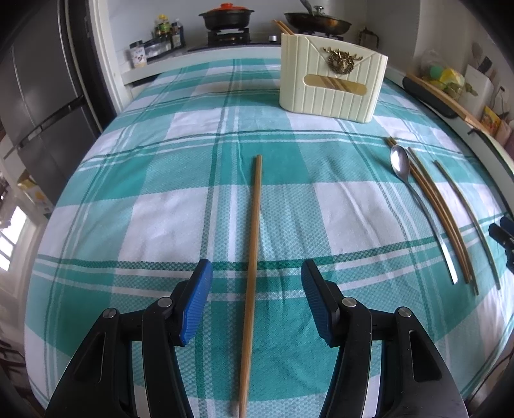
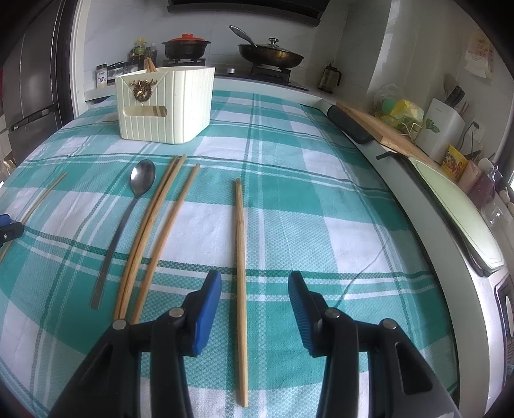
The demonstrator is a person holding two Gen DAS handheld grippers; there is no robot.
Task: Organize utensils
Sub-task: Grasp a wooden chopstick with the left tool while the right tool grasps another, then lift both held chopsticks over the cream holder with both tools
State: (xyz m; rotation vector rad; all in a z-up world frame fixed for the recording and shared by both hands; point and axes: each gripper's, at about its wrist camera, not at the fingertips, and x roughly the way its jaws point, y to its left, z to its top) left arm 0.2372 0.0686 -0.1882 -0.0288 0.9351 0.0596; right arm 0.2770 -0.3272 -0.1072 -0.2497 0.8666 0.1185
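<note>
A wooden chopstick lies lengthwise on the checked tablecloth, between the blue fingers of my left gripper. That gripper is open, and neither pad touches the stick. In the right wrist view another chopstick lies between the fingers of my right gripper, also open with gaps on both sides. Between the two grippers lie a metal spoon, a pair of chopsticks and a single chopstick. A cream ribbed utensil holder stands upright at the back, with chopstick ends sticking out of it.
Behind the table is a stove with a black pot and a lidded pan. A wooden cutting board and a knife block line the counter on the right. A dark fridge stands at the left.
</note>
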